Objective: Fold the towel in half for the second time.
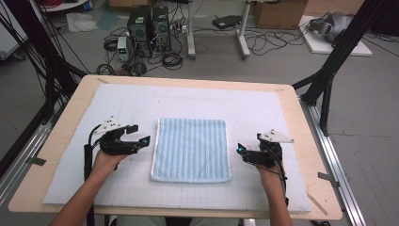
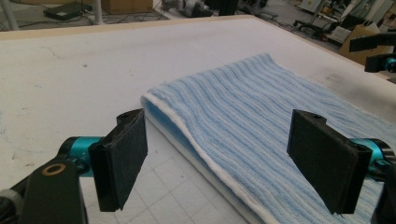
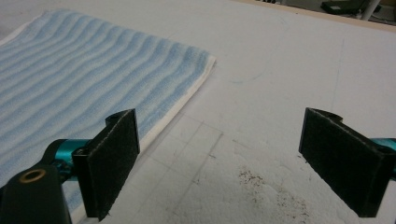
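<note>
We're in a lab or test room, no doubt about it. Beyond the table, straight ahead of the left gripper, two computer towers sit on the bare grey floor in a tangle of cables. Black frame legs rise past the right gripper on its outer side, cardboard boxes wait far ahead of it, and a white gridded mat lies under both grippers.
</note>
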